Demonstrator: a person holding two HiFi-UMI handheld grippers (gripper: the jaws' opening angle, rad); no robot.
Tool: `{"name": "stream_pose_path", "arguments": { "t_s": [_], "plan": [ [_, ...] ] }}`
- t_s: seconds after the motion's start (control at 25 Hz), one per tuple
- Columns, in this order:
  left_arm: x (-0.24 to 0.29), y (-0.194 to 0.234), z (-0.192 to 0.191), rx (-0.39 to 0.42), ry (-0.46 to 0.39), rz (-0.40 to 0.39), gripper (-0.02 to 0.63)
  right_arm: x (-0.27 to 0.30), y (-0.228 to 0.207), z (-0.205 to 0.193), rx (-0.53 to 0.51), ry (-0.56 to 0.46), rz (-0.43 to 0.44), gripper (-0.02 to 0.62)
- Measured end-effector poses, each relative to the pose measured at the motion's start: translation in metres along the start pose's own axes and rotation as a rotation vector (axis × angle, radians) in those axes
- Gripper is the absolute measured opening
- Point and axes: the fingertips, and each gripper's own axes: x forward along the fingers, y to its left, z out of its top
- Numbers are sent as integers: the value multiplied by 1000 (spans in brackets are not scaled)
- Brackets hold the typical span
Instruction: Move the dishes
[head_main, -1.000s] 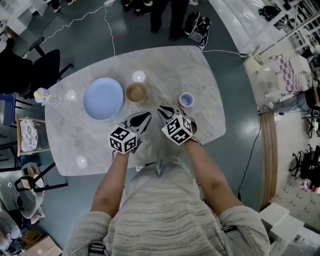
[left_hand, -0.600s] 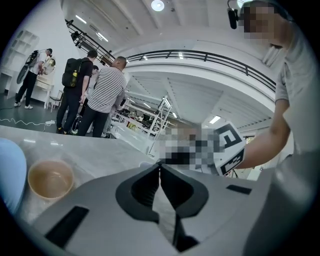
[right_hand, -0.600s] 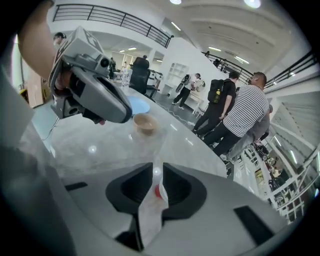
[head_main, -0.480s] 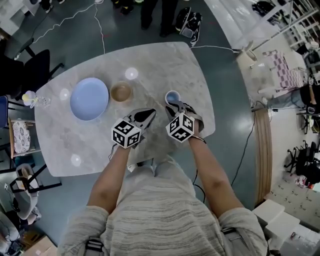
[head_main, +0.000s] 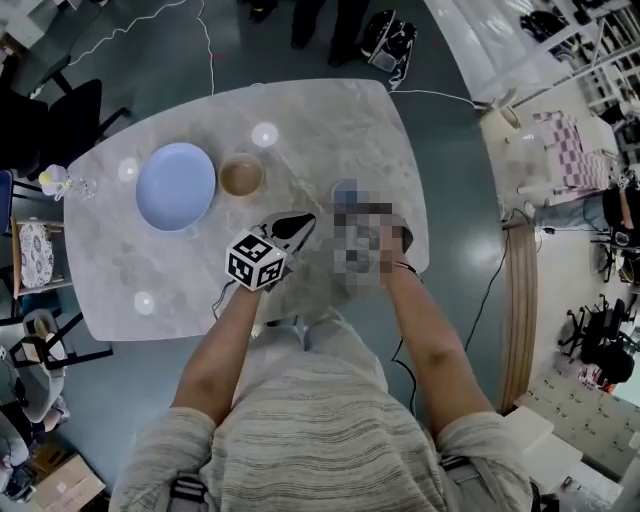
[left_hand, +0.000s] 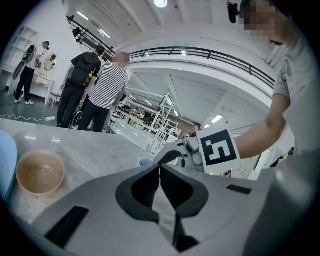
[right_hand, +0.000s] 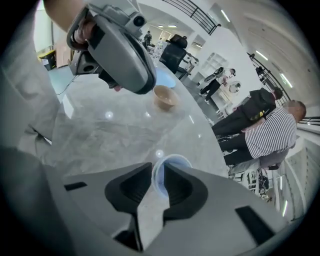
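Blue cup (right_hand: 172, 161) between opening right tongs (right_hand: 158, 165)

You have bright, even light from ceiling lamps (left_hand: 161, 3) overhead. Round spots of glare sit on the glossy desk (head_main: 330, 120), and shadows are faint. Both gripper views bulge like a fisheye, dark at the corners, with the nearest parts softly out of focus.

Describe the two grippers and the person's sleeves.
The left gripper and right gripper are grey plastic with dark scalloped hollows in the jaws. Each carries a white cube printed with black square markers. The person wears a short-sleeved, grey striped top that leaves the forearms bare.
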Motion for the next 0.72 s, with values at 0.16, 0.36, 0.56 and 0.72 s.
{"name": "stream_pose_path", "arguments": {
  "t_s": [0.16, 0.36, 0.56, 0.72],
  "plan": [
    [1, 3, -1, -10, -6, 6, 21, 7, 3, -4, -23, 33, 25, 91],
    [2, 7, -2, -19, -12, 9, 21, 12, 8, -13, -46, 74, 49, 60],
    [-2, 11, 0, -25, -24, 22, 22, 11, 1, -14, -61, 72, 38, 47],
    [-14, 17, 1, -31, -33, 55, 21, 13, -12, 6, -84, 40, 27, 43]
  ]
}}
